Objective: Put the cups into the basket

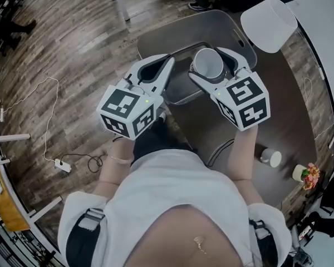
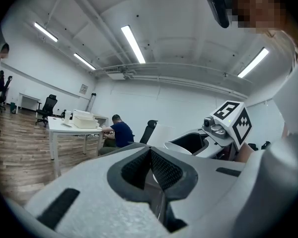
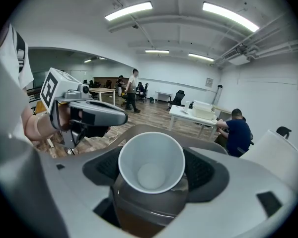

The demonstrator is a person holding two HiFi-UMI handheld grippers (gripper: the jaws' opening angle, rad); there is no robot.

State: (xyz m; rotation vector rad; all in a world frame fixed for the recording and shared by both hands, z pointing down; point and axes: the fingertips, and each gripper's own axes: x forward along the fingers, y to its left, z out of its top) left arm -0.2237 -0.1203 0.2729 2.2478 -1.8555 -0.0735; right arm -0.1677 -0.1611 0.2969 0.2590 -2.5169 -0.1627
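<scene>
The right gripper (image 1: 211, 65) (image 3: 151, 185) has a cup (image 1: 207, 62) (image 3: 151, 162) between its fingers (image 3: 206, 170). The fingers are closed tight on the cup's sides. The cup is white inside and dark on the outside. Its open top faces back at the right gripper's camera, and you can see down to its bottom. From the head view, the cup is up in the air over the grey basket (image 1: 172, 29). I cannot tell if the cup touches the basket.

The left gripper (image 1: 168, 65) (image 2: 151, 167) is just beside the right one, also over the basket. Its fingers are pressed together and have nothing in them.

The basket sits on a round brown desk (image 1: 289, 104). It has a long hole in its wall for a handle. Another small white cup (image 1: 273, 158) is on the desk, well apart from the basket, near the person's right arm. A little yellow cup (image 1: 299, 172) is near it, with some flowers (image 1: 310, 176) just beside it.

The floor (image 1: 61, 49) is made of wood, and a white cable (image 1: 47, 121) lies on it. Far back in the room, a person (image 3: 237, 132) sits at a white table (image 3: 188, 115).
</scene>
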